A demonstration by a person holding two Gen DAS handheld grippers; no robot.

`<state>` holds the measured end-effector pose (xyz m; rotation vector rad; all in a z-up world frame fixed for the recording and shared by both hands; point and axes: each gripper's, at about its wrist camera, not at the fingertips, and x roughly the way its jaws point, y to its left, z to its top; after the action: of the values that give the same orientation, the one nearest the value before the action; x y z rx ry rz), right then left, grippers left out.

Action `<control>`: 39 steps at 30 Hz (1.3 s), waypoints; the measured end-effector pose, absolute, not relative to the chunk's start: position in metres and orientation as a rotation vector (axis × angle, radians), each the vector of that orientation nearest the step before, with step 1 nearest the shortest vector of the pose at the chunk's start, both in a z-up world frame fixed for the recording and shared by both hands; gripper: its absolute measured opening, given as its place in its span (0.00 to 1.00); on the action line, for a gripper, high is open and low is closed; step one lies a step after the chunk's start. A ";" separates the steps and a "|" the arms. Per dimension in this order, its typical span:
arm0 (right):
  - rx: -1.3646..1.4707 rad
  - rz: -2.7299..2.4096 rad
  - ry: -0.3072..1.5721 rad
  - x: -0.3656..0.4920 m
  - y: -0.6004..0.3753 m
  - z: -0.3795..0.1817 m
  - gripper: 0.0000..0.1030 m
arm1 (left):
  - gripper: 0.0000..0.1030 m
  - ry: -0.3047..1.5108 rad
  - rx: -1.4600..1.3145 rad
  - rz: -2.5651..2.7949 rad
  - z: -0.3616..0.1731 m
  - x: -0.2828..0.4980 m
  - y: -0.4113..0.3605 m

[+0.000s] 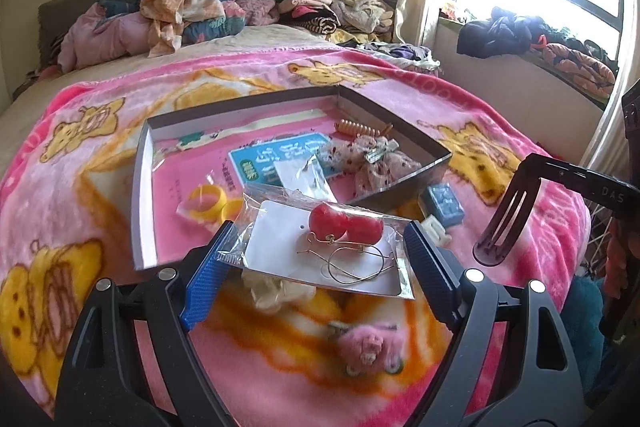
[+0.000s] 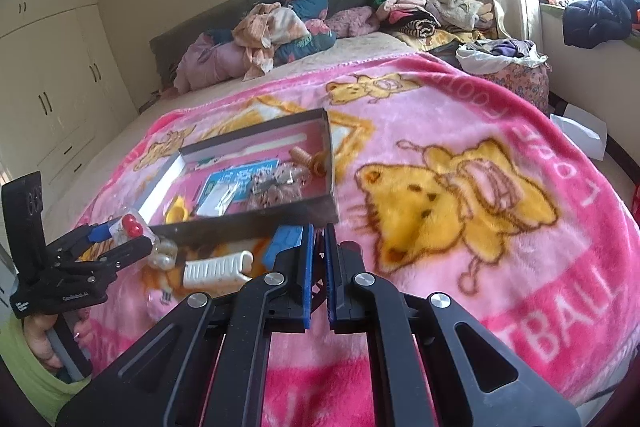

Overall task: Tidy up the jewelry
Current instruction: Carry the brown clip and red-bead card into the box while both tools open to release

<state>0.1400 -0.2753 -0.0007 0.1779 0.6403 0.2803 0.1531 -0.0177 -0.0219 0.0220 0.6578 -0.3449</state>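
Note:
My left gripper [image 1: 320, 239] is shut on a clear packet with a white card and red ball earrings [image 1: 344, 223], held above the blanket just in front of the open box [image 1: 140, 163]; the packet also shows in the right wrist view [image 2: 132, 225]. The box holds a blue card [image 1: 276, 159], a yellow ring [image 1: 204, 201], a lace bow clip [image 1: 372, 163] and an orange spiral tie [image 1: 356, 128]. My right gripper [image 2: 318, 231] is shut with a narrow gap, apparently empty, near the box's front corner. Its finger [image 1: 504, 223] shows at the right of the left wrist view.
On the pink blanket [image 2: 460, 131] lie a blue block [image 1: 444, 205], a white comb clip [image 2: 218, 269], a pearl-like piece [image 2: 164, 255], a cream scrunchie [image 1: 276, 293] and a pink fuzzy clip [image 1: 368, 347]. Clothes are piled at the headboard [image 1: 200, 7].

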 end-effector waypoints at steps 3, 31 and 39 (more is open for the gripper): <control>0.183 0.284 0.632 0.147 -0.276 0.006 0.05 | 0.73 0.654 0.017 -0.343 -0.021 0.160 -0.019; 0.232 0.368 0.655 0.242 -0.223 0.022 0.05 | 0.73 0.651 -0.073 -0.192 -0.026 0.231 0.033; 0.209 0.366 0.682 0.259 -0.204 0.009 0.05 | 0.73 0.657 -0.107 -0.146 -0.031 0.240 0.049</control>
<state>0.2592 -0.2043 0.0093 0.2094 0.6822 0.3662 0.2404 0.0492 -0.0307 -0.1071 0.6572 -0.1460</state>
